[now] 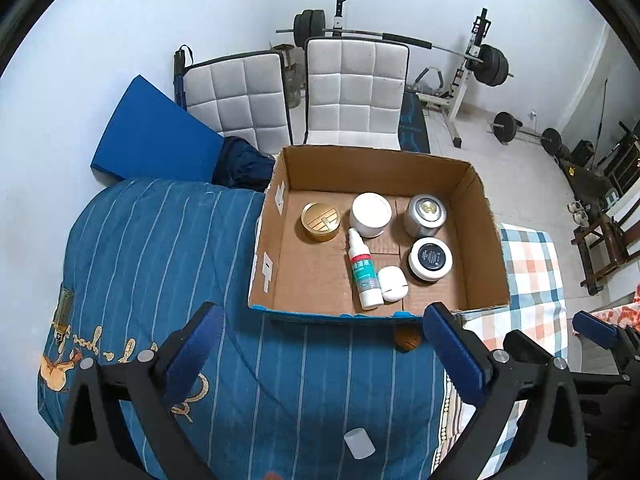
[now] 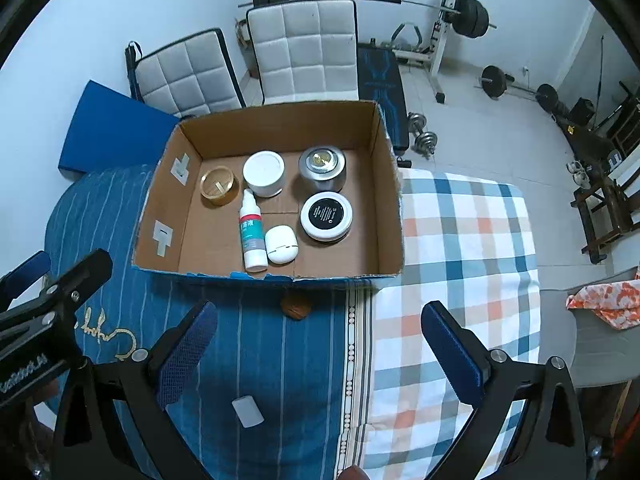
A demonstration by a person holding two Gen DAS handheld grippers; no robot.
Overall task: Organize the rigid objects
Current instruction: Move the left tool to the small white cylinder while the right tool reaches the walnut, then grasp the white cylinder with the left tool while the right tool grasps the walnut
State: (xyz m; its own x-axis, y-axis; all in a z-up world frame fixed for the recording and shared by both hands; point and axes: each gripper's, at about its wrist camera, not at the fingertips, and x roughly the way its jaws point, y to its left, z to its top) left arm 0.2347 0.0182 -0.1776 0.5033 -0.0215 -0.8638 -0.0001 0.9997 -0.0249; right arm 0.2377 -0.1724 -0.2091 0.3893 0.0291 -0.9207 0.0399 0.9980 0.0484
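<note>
An open cardboard box (image 1: 484, 236) (image 2: 388, 184) sits on the bed. It holds a gold jar (image 1: 321, 222) (image 2: 217, 185), a white jar (image 1: 371, 214) (image 2: 264, 173), a silver tin (image 1: 425, 214) (image 2: 322, 169), a black-lidded jar (image 1: 430, 259) (image 2: 326, 215), a white spray bottle (image 1: 363, 270) (image 2: 252, 232) lying flat and a small white case (image 1: 393, 283) (image 2: 281, 244). A brown walnut (image 1: 407, 339) (image 2: 295, 307) and a small white cap (image 1: 359, 443) (image 2: 247, 412) lie on the bedding in front of the box. My left gripper (image 1: 320, 360) and right gripper (image 2: 320, 356) are open and empty above the bedding.
A blue striped quilt (image 1: 160, 264) and a checked blanket (image 2: 460, 240) cover the bed. Two white padded chairs (image 1: 352, 88), a blue mat (image 1: 156, 136) and barbell weights (image 2: 472, 16) stand behind the box. An orange patterned cloth (image 2: 608, 304) lies at the right.
</note>
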